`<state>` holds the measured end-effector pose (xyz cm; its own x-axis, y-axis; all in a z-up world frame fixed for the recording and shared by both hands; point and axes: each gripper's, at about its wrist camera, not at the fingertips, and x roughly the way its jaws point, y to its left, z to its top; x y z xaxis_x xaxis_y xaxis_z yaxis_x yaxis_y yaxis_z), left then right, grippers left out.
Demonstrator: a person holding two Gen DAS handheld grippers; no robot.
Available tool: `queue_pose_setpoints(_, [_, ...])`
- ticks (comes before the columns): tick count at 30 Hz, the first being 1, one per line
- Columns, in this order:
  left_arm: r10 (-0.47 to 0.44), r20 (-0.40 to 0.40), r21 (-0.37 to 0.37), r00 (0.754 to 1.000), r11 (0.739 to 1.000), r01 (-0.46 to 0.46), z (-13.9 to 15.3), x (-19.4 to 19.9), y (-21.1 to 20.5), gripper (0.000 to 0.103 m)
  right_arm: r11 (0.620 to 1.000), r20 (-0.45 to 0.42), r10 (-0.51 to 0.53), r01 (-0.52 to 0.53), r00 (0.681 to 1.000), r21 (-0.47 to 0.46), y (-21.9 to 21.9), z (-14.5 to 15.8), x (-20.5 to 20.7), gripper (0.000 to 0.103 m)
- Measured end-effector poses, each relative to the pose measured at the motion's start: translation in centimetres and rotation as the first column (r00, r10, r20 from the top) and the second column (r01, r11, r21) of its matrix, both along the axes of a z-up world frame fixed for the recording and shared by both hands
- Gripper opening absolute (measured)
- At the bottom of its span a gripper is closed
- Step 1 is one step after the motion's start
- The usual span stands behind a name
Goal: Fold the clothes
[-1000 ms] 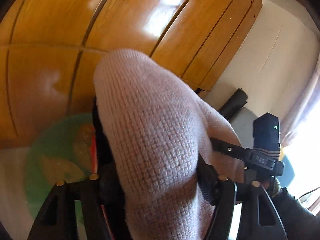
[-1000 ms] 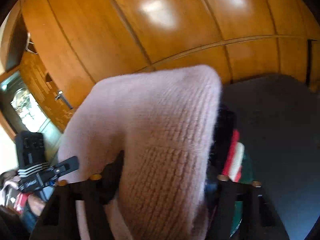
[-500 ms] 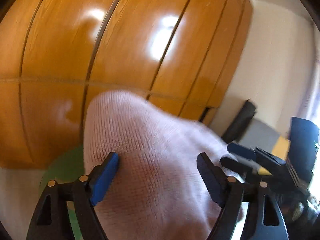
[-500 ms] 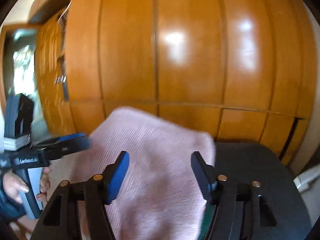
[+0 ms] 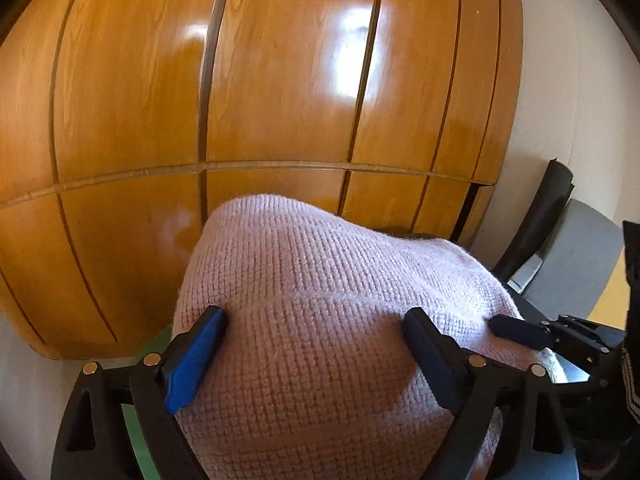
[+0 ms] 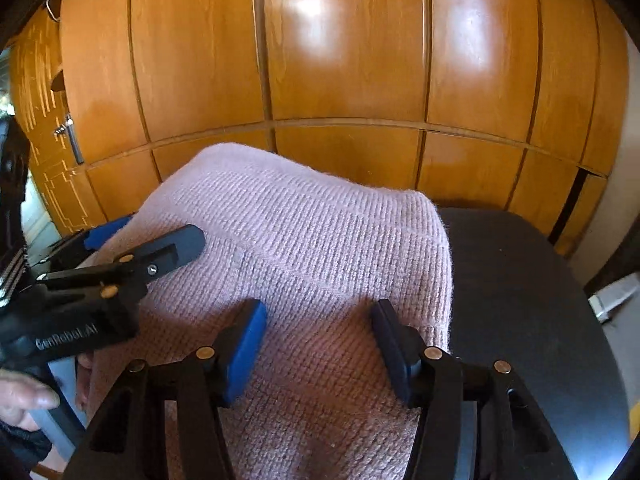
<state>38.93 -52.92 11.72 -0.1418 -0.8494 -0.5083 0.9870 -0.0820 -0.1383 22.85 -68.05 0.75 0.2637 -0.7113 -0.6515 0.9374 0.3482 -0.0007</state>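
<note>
A folded pink knit sweater [image 5: 300, 248] lies in a thick mound on a dark round table [image 6: 520, 280]. My left gripper [image 5: 314, 320] hovers over its near left part. Its jaws are opening and stand wide, with the knit bulging between them but not pinched. My right gripper [image 6: 320, 312] stands open over the sweater [image 6: 312, 232] near its right edge, and its pads are clear of the cloth. Each gripper shows in the other's view: the right gripper [image 5: 516, 330] at the sweater's right side, the left gripper [image 6: 148, 236] at its left side.
Glossy wooden wardrobe doors [image 5: 280, 100] fill the background close behind the table. A green sheet [image 5: 140, 432] peeks out under the sweater's left side. A grey chair [image 5: 576, 248] and a black roll [image 5: 536, 224] stand at the right. A person's hand [image 6: 24, 396] holds the left gripper.
A second ago both grippers held up folds of the sweater. Both have let go and drawn back, and the sweater now lies lower on the table.
</note>
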Motion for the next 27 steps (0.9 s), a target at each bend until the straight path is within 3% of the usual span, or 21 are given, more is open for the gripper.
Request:
queue_pose_setpoints(4, [0.010, 0.028, -0.033, 1.000, 0.999, -0.009, 0.7, -0.9, 3.8, 0.099, 0.999, -0.027, -0.009, 0.008, 1.000, -0.039, 4.3, 1.4, -1.8, 0.059])
queue_pose_setpoints(13, [0.072, 0.018, -0.020, 0.997, 0.997, -0.072, 1.7, -0.7, 3.3, 0.099, 0.991, -0.059, -0.065, 0.058, 0.996, -0.118, 8.3, 2.5, -1.7, 0.073])
queue_pose_setpoints(17, [0.111, 0.014, -0.009, 0.994, 0.994, -0.111, 2.7, 0.8, 6.2, 0.099, 0.990, -0.047, -0.070, 0.063, 0.996, -0.125, 9.8, 2.7, -2.0, 0.078])
queue_pose_setpoints(24, [0.055, 0.017, -0.039, 0.998, 0.998, -0.055, 3.4, 0.6, 8.1, 0.097, 0.990, -0.054, -0.080, 0.073, 0.995, -0.121, 12.3, 2.5, -2.5, 0.081])
queue_pose_setpoints(27, [0.041, 0.024, -0.055, 0.999, 0.998, -0.040, 4.0, 0.5, 9.0, 0.091, 0.990, -0.054, -0.083, 0.076, 0.995, -0.121, 13.0, 2.3, -2.5, 0.082])
